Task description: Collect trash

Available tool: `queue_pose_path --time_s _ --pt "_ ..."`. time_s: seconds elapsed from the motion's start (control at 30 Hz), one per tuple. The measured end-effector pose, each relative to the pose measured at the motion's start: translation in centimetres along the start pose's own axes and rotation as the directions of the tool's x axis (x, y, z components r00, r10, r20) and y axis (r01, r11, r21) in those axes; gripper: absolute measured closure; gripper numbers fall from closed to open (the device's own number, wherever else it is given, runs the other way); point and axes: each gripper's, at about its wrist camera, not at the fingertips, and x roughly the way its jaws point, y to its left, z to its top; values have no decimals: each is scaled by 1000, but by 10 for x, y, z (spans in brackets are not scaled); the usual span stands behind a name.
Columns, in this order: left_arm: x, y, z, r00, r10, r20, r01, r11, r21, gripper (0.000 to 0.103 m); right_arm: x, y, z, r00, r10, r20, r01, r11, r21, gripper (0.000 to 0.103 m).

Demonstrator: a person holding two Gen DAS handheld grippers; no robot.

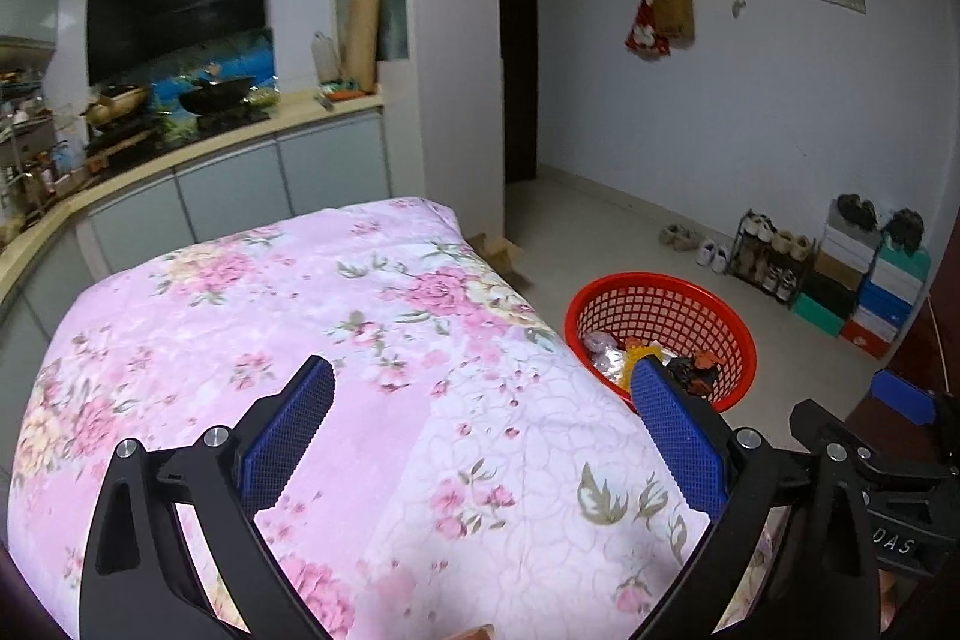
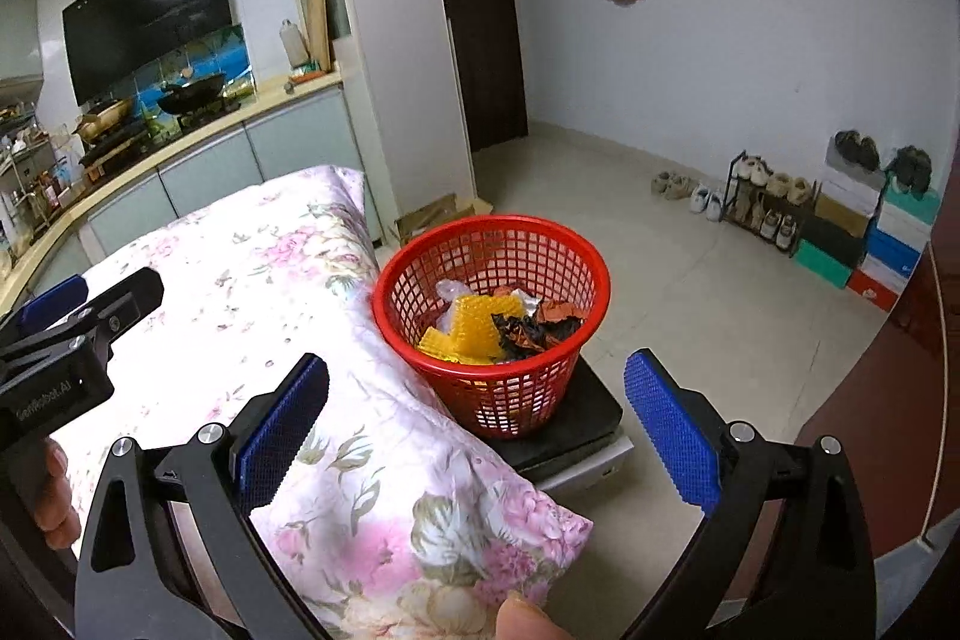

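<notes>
Matt floral cloth cover [image 1: 336,340] beneath left gripper [image 1: 480,430]; glossy red plastic lattice basket [image 2: 492,244] ahead of right gripper [image 2: 477,430]; knurled blue pads [image 2: 282,424].

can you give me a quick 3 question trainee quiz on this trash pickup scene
1. True or false: the red basket holds no trash.
2. What does the red basket stand on? A) the floral cover B) a dark flat platform C) the shoe rack
3. Fill in: the left hand-held gripper and the right hand-held gripper both have their jaws ____.

Key:
1. False; yellow and dark pieces lie inside.
2. B
3. open, nothing between them
</notes>
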Motion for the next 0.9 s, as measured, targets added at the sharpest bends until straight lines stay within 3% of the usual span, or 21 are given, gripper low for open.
queue_pose_path --time_s 0.37,0.9 --pt "-32 2 -28 999 23 31 -22 999 -42 7 -39 7 -17 996 5 94 -3 1000 -19 7" --pt "-39 -3 -47 999 47 22 -46 999 -26 7 -44 9 -27 997 21 73 -19 999 -26 7"
